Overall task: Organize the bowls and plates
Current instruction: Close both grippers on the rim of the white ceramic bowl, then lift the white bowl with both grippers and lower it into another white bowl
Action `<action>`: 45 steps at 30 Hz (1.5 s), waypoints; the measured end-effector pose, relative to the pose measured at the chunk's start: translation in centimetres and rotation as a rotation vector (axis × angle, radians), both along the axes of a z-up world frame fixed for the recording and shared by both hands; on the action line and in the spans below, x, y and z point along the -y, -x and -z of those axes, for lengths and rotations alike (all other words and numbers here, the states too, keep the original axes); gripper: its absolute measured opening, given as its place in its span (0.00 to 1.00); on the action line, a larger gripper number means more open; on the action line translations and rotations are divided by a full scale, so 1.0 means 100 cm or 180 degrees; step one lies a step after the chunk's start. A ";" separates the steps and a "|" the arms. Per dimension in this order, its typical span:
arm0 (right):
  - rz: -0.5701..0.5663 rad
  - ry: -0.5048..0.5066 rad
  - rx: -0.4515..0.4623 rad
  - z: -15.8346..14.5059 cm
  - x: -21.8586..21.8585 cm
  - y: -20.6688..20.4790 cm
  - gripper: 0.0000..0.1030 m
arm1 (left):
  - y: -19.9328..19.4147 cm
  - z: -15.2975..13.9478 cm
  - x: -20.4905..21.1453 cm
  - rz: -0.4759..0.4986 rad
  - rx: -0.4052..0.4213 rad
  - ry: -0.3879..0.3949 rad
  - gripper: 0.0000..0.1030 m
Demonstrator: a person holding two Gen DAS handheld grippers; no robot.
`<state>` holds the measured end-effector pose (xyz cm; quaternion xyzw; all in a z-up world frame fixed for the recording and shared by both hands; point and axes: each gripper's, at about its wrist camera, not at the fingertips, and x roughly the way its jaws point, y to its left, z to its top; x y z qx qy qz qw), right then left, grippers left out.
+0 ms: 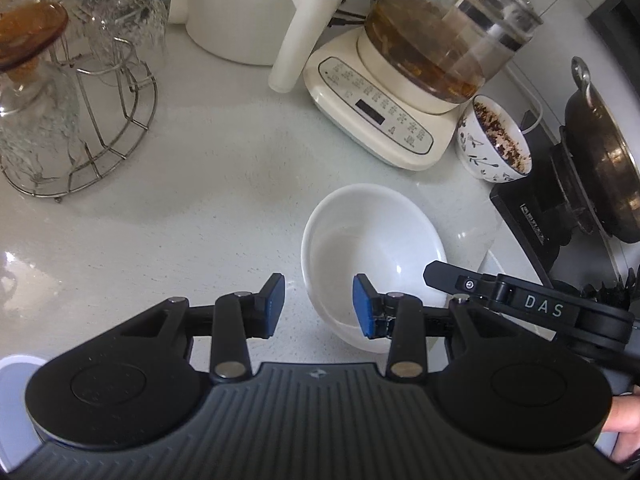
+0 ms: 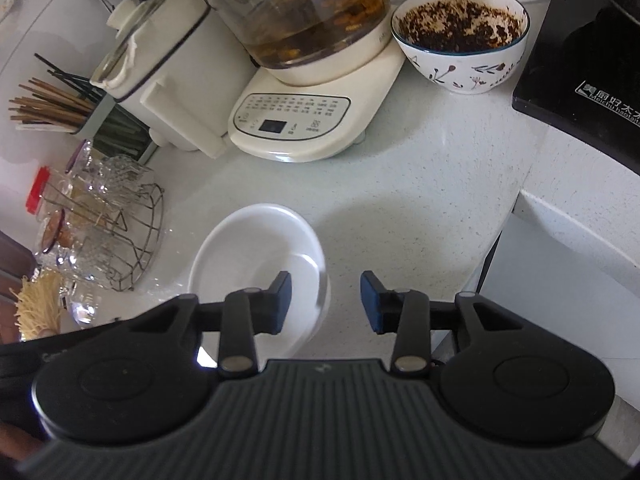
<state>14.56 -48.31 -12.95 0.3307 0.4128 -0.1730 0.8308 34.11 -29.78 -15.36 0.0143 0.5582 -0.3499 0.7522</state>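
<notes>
A white bowl (image 1: 372, 240) stands upright on the pale speckled counter (image 1: 180, 208). In the left wrist view my left gripper (image 1: 320, 306) straddles the bowl's left rim, one blue pad outside and the other inside, with a gap on both sides. In the right wrist view my right gripper (image 2: 326, 302) straddles the same bowl's (image 2: 248, 252) right rim in the same way, and its pads are clear of the rim too. Part of the right gripper's black body (image 1: 520, 300) shows past the bowl in the left wrist view. Both grippers are open.
A flower-patterned bowl (image 2: 460, 36) with dark residue stands behind, beside a cream kettle base with a glass pot (image 2: 304, 120). A wire rack of glasses (image 1: 92, 120) is at left. A black cooktop with a pan (image 1: 592, 152) is at right. The counter edge (image 2: 520, 200) drops off there.
</notes>
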 end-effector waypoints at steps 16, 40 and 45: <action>-0.0121 -0.0255 -0.0030 0.016 0.017 -0.021 0.24 | -0.008 0.012 0.021 -0.0036 0.0032 -0.0214 0.17; -0.0308 -0.0255 0.0018 0.012 0.008 -0.034 0.10 | -0.011 -0.005 0.004 -0.0164 0.0148 -0.0113 0.07; -0.0351 -0.0253 0.0081 0.004 0.003 -0.031 0.10 | -0.007 -0.016 -0.005 -0.0208 0.0197 -0.0047 0.07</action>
